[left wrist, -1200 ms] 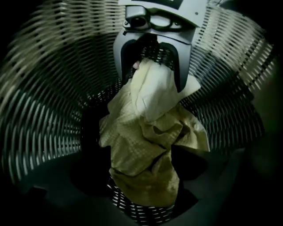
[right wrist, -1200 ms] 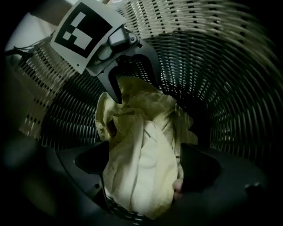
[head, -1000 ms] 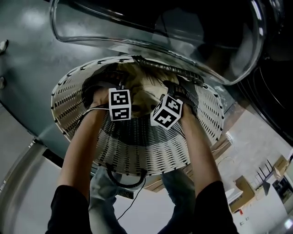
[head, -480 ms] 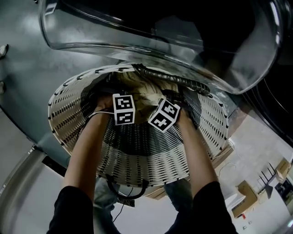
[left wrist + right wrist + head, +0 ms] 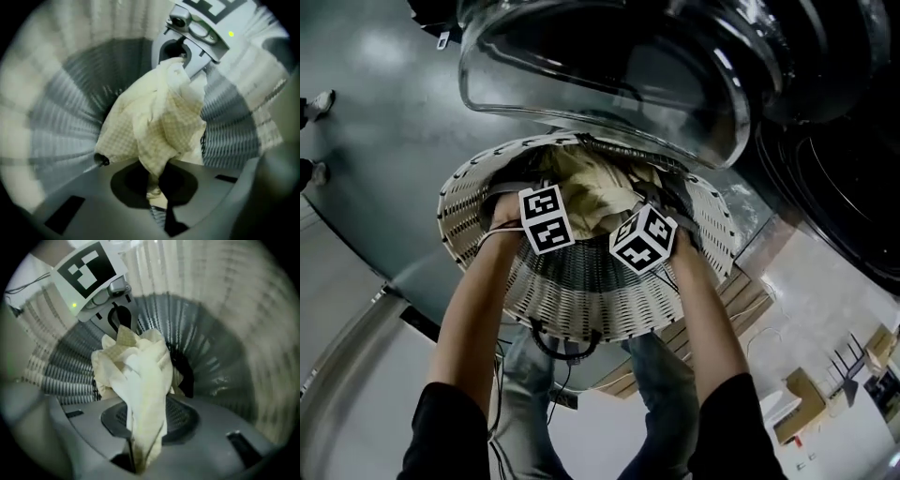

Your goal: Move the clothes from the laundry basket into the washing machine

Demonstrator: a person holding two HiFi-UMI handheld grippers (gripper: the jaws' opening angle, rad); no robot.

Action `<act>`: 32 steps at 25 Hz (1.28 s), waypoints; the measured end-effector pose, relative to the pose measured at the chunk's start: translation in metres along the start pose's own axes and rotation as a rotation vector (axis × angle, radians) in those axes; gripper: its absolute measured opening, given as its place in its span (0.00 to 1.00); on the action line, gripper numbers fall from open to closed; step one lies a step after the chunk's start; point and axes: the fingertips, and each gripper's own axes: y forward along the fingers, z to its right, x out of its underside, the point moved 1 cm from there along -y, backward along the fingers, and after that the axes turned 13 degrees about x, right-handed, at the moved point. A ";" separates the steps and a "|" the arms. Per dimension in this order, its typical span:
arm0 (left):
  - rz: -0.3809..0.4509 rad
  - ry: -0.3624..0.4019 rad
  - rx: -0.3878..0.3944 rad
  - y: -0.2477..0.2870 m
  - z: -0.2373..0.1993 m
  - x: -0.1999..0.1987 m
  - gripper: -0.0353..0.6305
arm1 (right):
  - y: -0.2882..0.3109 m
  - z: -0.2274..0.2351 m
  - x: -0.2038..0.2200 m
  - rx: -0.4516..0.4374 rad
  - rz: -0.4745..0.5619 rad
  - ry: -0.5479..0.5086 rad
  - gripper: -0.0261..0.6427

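1 cream cloth [image 5: 154,126] is hanging in the basket [image 5: 581,300], left gripper [image 5: 156,194] clamping it, right gripper [image 5: 140,460] jaws just closing on it; washing machine [image 5: 806,112] is waiting.

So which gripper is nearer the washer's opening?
Right. The right gripper, jaws just closed on the cloth, is on the basket's side toward the opening; the left gripper on its far side.

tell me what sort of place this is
Most likely a laundry area, perhaps inside a workshop or lab: a washing machine door of domed glass stands open above a wicker laundry basket holding a pale checked garment, and cardboard boxes sit on the floor nearby.
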 end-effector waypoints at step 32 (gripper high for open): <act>0.489 -0.309 -0.272 -0.384 0.135 -0.123 0.09 | -0.381 0.112 -0.059 0.153 0.368 0.491 0.20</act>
